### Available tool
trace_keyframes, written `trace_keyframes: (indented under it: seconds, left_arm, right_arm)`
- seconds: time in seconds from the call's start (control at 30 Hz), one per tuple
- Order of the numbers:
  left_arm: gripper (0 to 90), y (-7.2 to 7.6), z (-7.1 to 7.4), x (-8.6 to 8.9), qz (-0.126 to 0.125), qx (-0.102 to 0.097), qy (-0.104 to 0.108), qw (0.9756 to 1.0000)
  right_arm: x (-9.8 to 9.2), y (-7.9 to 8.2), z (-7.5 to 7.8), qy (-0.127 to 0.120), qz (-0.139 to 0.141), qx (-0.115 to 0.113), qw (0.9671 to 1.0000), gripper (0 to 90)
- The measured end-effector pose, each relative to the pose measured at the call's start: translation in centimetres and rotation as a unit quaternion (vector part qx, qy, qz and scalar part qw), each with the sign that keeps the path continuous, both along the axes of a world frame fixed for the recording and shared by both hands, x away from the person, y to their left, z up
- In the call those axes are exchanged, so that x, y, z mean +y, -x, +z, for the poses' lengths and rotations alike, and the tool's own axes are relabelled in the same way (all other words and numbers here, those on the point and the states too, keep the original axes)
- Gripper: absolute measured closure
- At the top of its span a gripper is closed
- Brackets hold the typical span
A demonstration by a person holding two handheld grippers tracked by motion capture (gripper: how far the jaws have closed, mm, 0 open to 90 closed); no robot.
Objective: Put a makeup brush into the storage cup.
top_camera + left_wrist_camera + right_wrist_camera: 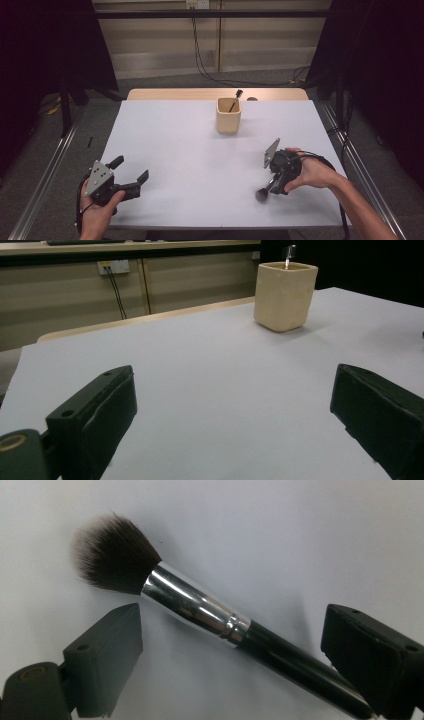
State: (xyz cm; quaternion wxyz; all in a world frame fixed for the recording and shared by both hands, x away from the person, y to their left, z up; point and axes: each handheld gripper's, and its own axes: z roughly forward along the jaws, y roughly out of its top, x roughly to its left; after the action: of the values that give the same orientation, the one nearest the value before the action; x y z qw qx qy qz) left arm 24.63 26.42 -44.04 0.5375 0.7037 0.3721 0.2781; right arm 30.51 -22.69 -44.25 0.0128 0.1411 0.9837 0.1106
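A makeup brush [195, 605] with dark bristles, a silver ferrule and a black handle lies flat on the white table [200, 160]. Its bristle head [261, 195] sits near the front right. My right gripper [274, 189] points down over the brush. In the right gripper view this gripper [230, 630] has its jaws wide apart, one on either side of the brush, and the pads do not press on it. At the front left my left gripper [132, 168] rests low over the table, open, with nothing between its jaws [232, 390].
A beige square cup [228, 117] stands at the back middle of the table, with a thin dark-handled tool [236, 99] leaning in it. From the left gripper view the cup [285, 292] is far ahead to the right. Beyond the table's wooden far edge, cables hang down the wall.
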Motion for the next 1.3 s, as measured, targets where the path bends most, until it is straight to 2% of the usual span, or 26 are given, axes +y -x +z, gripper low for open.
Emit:
trace_keyframes:
  seconds: [0.33, 0.63, 0.67, 1.3]
  left_arm:
    - [4.8, -0.06, 0.00, -0.07, -0.002, 0.000, -0.006, 1.0000]
    - [4.8, 0.04, -0.02, -0.05, -0.002, 0.000, -0.005, 1.0000]
    - [4.8, 0.05, -0.02, -0.09, -0.003, 0.000, 0.000, 1.0000]
    - [4.8, 0.16, -0.04, -0.11, -0.006, 0.001, -0.003, 1.0000]
  right_arm:
    - [0.64, 0.15, -0.92, 0.019, 0.022, 0.010, 0.9995, 26.2]
    - [0.51, 0.21, -0.85, 0.011, 0.035, 0.019, 0.9992, 37.1]
    - [0.56, 0.27, -0.80, 0.013, 0.036, 0.019, 0.9991, 38.8]
    - [0.63, 0.28, -0.48, 0.014, 0.050, 0.029, 0.9982, 67.5]
